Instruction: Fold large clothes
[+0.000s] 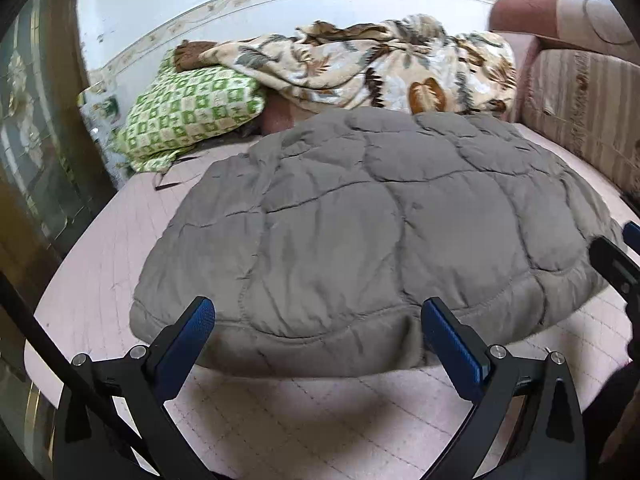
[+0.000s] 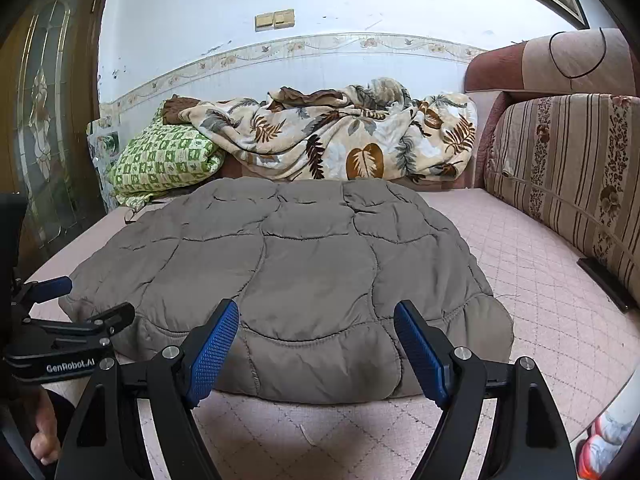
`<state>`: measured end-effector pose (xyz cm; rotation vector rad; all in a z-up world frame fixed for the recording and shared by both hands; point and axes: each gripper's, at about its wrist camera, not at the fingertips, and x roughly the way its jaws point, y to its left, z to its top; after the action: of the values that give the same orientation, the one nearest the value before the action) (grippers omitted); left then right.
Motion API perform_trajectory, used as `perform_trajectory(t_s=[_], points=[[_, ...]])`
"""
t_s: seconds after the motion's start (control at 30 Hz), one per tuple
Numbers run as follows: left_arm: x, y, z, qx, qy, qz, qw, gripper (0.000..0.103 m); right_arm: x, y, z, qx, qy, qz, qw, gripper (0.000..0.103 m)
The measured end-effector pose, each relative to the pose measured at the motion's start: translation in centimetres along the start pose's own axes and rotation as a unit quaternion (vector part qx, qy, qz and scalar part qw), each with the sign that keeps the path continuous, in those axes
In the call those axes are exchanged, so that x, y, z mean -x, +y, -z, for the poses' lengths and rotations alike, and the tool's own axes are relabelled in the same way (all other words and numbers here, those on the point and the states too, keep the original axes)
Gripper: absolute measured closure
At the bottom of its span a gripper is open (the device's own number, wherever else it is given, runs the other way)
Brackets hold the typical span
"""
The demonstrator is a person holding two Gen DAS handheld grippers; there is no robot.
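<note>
Blue-padded fingers of the left gripper (image 1: 318,320) are hanging spread wide apart, holding nothing, just above the near hem of the grey quilted comforter (image 1: 380,232). Beside it, the right gripper (image 2: 316,322) is hovering the same way, its jaws gaping and empty over the same rounded hem, a little further toward the comforter's right corner.

That comforter is lying folded in a puffy mound on the pink quilted mattress (image 1: 320,420), its near edge bulging toward the grippers and its far edge reaching toward the pile of bedding at the wall. Bare pink mattress is showing in front of the hem and along the comforter's left side in the left wrist view; the right wrist view is showing a broader bare stretch on the right, running out to a striped sofa cushion (image 2: 568,184).

Behind the comforter, a leaf-patterned blanket (image 1: 380,64) is slumping in a heap, with a green checked pillow (image 1: 188,116) just beside it on the left. Only the right wrist view is taking in the wall switches (image 2: 275,20), a glass-panelled door (image 2: 44,112) at far left, and a pink shoe (image 2: 600,448) at the lower right.
</note>
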<state>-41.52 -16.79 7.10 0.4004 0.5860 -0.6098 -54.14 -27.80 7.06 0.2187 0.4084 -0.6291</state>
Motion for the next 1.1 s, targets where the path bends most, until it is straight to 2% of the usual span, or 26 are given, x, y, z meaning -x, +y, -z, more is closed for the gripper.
perform_trajectory(t_s=[0.17,0.43,1.1], points=[[0.4,-0.1,-0.2,-0.004,0.002,0.002,1.0,0.0,0.6,0.6,0.0,0.011,-0.008,0.002,1.0,0.019],[1.0,0.7,-0.2,0.009,-0.006,0.005,0.9999,0.0,1.7,2.3,-0.3,0.038,-0.029,0.001,0.999,0.009],[1.1,1.2,-0.1,0.015,-0.008,0.003,0.9998,0.0,0.8,3.0,0.2,0.041,-0.012,0.013,0.999,0.008]])
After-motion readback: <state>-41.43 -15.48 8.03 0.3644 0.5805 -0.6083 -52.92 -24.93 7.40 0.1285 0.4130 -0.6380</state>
